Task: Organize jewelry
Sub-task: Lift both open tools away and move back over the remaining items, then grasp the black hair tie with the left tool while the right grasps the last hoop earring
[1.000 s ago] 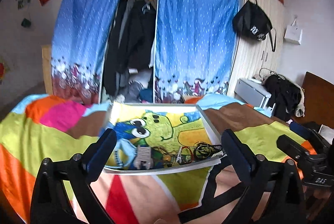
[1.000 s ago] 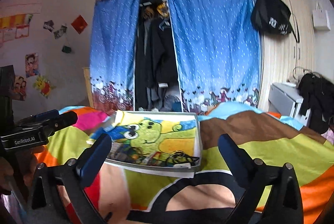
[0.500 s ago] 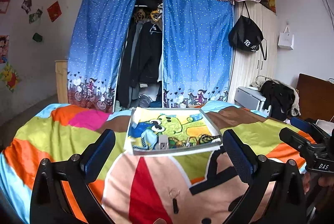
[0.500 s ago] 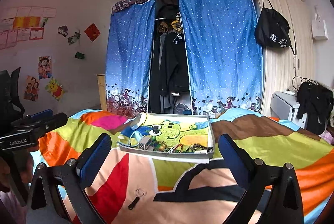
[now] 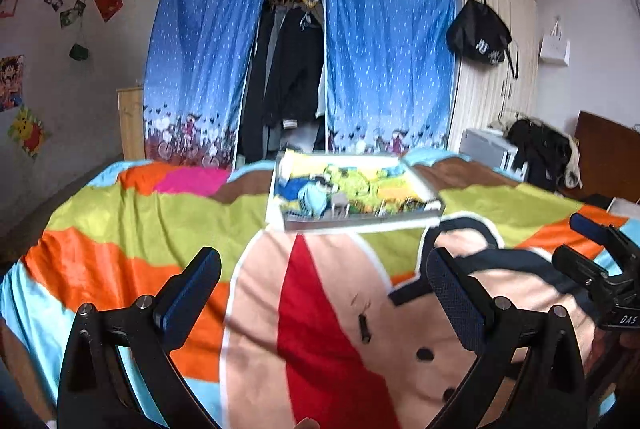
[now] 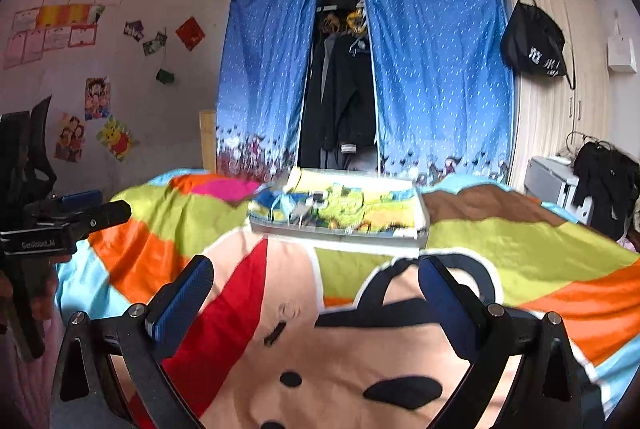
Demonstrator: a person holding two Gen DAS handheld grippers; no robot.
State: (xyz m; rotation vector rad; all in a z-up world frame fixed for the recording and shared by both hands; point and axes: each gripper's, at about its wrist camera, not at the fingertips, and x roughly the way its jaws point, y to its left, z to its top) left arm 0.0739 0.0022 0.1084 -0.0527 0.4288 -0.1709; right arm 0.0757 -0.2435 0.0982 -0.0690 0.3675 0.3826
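A shallow white tray [image 5: 362,221] [image 6: 340,233] with a cartoon print lies in the middle of the bed, with a tangle of jewelry [image 5: 348,207] [image 6: 308,211] along its near edge. A small ring [image 5: 360,300] [image 6: 289,310] and a short dark piece [image 5: 364,327] [image 6: 275,333] lie loose on the bedspread nearer me. My left gripper [image 5: 322,291] is open, empty, well short of the tray. My right gripper [image 6: 316,293] is open and empty too, above the bedspread. Each gripper shows at the edge of the other's view.
The bright patchwork bedspread [image 5: 120,229] [image 6: 520,249] covers the whole bed. Behind it stands a wardrobe with blue curtains [image 5: 380,49] [image 6: 440,69]. A black bag [image 5: 478,37] hangs on a cupboard at right; a hand [image 6: 24,289] holds the left gripper.
Both grippers have pulled back from the tray, which now looks smaller and farther off. The loose ring and dark piece on the bedspread have come into view.
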